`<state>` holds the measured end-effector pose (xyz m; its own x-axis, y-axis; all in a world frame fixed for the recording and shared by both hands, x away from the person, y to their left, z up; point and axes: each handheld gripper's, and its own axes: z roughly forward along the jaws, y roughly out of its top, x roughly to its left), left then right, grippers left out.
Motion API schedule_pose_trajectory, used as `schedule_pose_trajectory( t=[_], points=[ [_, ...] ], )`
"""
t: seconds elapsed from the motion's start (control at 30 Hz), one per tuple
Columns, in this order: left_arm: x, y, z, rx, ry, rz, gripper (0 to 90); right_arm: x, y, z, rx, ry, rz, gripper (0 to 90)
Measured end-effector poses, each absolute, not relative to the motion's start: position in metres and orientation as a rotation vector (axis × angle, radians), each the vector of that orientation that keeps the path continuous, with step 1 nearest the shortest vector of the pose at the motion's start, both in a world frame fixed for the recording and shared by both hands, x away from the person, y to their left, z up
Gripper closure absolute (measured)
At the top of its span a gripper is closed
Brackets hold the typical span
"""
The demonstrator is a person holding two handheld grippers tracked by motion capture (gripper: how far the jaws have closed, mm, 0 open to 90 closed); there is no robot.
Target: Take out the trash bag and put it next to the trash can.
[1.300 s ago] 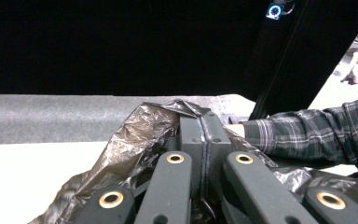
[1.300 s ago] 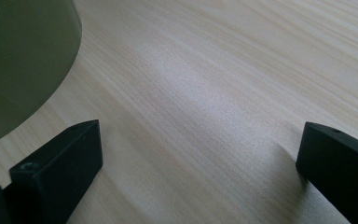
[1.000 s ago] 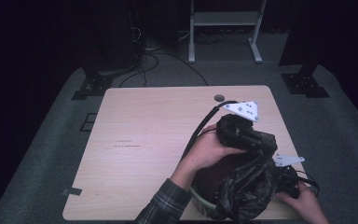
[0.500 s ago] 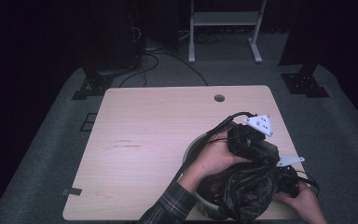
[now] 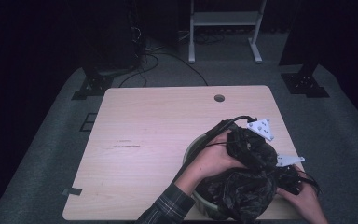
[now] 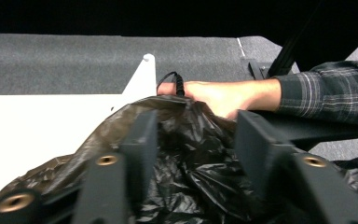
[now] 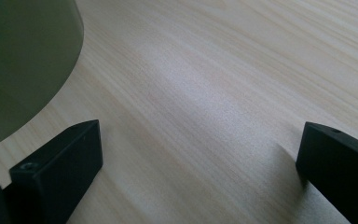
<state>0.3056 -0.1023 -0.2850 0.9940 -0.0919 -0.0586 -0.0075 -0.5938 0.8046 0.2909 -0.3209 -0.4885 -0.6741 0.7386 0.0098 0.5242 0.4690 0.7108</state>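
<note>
A crumpled black plastic bag [image 5: 242,193] is draped over a round pale bin [image 5: 191,149] at the table's near right. My left gripper [image 5: 249,149] rests on top of the bag, held by the person's left hand. In the left gripper view its jaws [image 6: 196,126] have just been opening; folds of the bag [image 6: 191,172] lie between them, and the pads stand apart from it. My right gripper [image 5: 291,179] sits low at the bag's right side. Its jaws [image 7: 200,140] stand wide open over bare wood, beside the bin's wall [image 7: 23,60].
The light wooden table [image 5: 158,140] has a cable hole [image 5: 219,98] near its far edge. The person's other hand and plaid sleeve [image 6: 307,93] reach in behind the bag. Dark stands and cables sit on the grey floor beyond the table.
The left hand and its gripper have shifted toward the near right and come down onto the bag. The right hand has stayed where it was.
</note>
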Motion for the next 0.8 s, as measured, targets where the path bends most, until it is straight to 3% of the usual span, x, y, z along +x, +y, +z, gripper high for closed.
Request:
schedule_pose_trajectory(
  t=[0.13,0.43,0.8],
  points=[
    [0.305,-0.095,-0.281,2.181,-0.045,-0.103,28.1,0.292,-0.321,-0.489,1.075,2.421,1.018,0.0],
    [0.303,-0.075,-0.265,2.116,0.014,-0.069,9.3,0.292,-0.321,-0.489,1.077,2.42,1.018,0.0],
    [0.297,-0.043,-0.242,2.061,0.033,0.007,1.4,0.291,-0.321,-0.488,1.088,2.413,1.013,0.0]
  ],
)
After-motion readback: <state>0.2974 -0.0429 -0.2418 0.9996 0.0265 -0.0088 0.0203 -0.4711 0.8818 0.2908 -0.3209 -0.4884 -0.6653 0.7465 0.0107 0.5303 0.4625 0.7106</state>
